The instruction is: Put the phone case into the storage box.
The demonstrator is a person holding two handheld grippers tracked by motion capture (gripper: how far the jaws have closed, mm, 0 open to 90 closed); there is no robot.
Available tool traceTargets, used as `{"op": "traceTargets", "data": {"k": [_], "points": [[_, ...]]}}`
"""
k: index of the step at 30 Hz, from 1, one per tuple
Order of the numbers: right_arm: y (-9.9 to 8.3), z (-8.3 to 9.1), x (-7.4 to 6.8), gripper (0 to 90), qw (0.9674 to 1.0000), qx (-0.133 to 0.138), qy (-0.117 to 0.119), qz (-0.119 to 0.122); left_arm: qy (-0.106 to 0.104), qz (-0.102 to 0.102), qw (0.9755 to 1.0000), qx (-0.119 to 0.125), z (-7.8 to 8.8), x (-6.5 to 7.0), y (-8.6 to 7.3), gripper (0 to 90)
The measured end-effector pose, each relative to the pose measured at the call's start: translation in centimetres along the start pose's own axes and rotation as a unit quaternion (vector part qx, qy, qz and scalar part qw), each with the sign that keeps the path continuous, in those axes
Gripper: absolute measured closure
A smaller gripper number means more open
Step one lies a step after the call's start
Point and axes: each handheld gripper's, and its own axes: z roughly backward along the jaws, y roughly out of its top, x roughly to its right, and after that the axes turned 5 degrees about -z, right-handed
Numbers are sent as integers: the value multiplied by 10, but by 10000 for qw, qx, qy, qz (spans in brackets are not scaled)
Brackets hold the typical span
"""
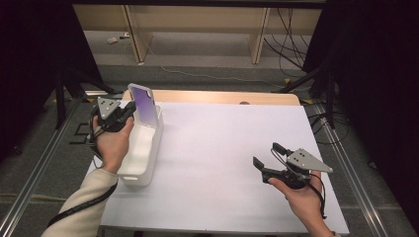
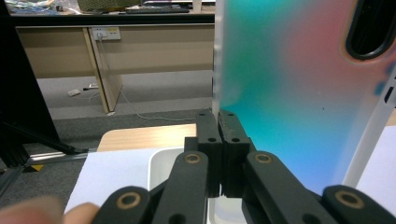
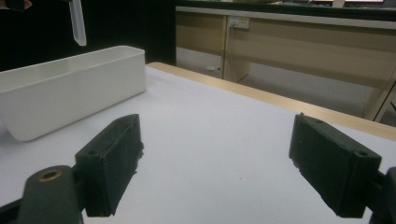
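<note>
Phone case (image 1: 144,104), iridescent, held upright over white bin (image 1: 141,170).
Light, thin, likely slippery; left gripper (image 2: 218,122) pinches its edge; right gripper (image 1: 267,156) open, empty.

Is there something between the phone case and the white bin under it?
Nothing visible. The left claw holds the phone case upright over the far end of the white bin, and the bin looks empty there.
</note>
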Motion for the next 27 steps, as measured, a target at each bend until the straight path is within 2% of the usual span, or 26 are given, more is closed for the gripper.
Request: {"op": "traceTargets", "data": {"k": [1,3,27], "points": [[0,0,0,182,10000,29,-2,49,18,8,10000,-1,0,-1,0,886],[-1,0,-1,182,10000,7,0,-44,44,9,10000,-8,-1,-2,0,886],[-4,4,-2,181,10000,-45,16,-52,250,14,9997,-39,-9,-13,1,886]]}}
